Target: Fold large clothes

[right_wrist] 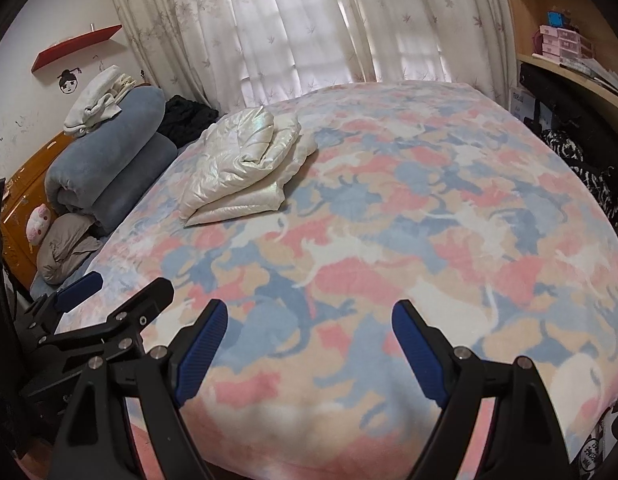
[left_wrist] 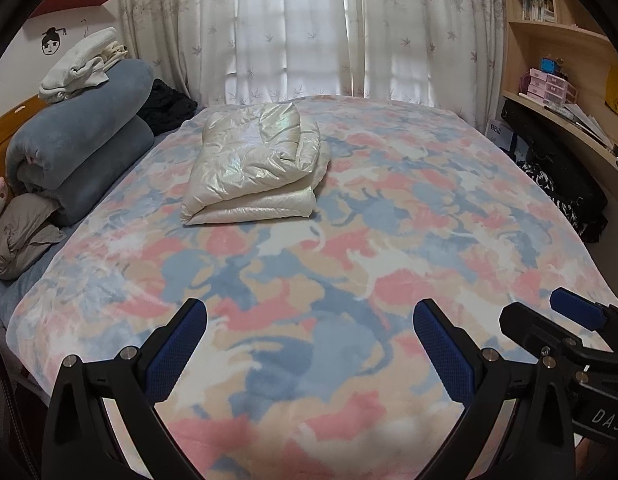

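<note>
I've got both grippers hovering over the near edge of the bed [left_wrist: 389,208], nothing held. The left gripper [left_wrist: 309,344] has its jaws spread wide, empty, blanket showing between them. The right gripper [right_wrist: 309,344] is the same, jaws wide and empty; the two sit side by side, close but not touching as far as I can tell.

The puffer jacket [left_wrist: 253,168], cream with a pearly sheen, lies on the bed well beyond both grippers, toward the curtain [left_wrist: 309,28] side and just beside the rolled blue blanket [left_wrist: 81,140]. It already looks folded into a thick rectangular bundle with one flap laid over the top (so I judge the fold is mostly or fully done, maybe only tidying left).

Handling guess: light for its bulk, very soft, springy from the fill, so folds will want to puff back open. The shell looks slick and shiny, so a shallow pinch may slide off. I'd bite deep on a doubled edge or seam, both jaws around the fabric rather than just the skin of it. Best spots look like the two near corners of the bundle, one gripper each, or the loose top flap if it needs resetting.

Risk: dragging one corner alone would undo the stack.
</note>
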`<state>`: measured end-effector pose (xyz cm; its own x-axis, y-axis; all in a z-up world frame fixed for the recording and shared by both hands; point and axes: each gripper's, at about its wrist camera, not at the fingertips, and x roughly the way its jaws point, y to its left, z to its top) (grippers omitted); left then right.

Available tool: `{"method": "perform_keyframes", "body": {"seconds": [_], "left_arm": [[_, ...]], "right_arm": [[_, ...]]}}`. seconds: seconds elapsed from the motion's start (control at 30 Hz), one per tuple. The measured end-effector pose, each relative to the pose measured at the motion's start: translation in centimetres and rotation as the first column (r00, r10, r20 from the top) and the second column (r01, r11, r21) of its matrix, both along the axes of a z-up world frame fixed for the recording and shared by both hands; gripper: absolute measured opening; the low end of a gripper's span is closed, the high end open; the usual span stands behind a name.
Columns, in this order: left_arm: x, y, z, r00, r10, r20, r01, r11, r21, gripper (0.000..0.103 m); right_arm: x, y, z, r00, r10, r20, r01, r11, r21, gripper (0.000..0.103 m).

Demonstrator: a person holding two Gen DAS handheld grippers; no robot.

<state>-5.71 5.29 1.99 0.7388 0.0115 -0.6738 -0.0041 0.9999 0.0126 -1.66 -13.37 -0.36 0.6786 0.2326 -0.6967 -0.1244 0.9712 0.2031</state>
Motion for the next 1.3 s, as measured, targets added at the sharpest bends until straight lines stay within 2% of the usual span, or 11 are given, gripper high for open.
{"method": "perform_keyframes", "body": {"seconds": [1.3], "left_arm": [[-0.43, 0.35, -0.19, 1.0, 0.011, -0.017, -0.012, 1.0, -0.001, 0.101]], "right_arm": [[-0.45, -0.27, 0.12, 1.0, -0.024, 0.009, 0.024, 0.999, -0.021, 0.085]]}}
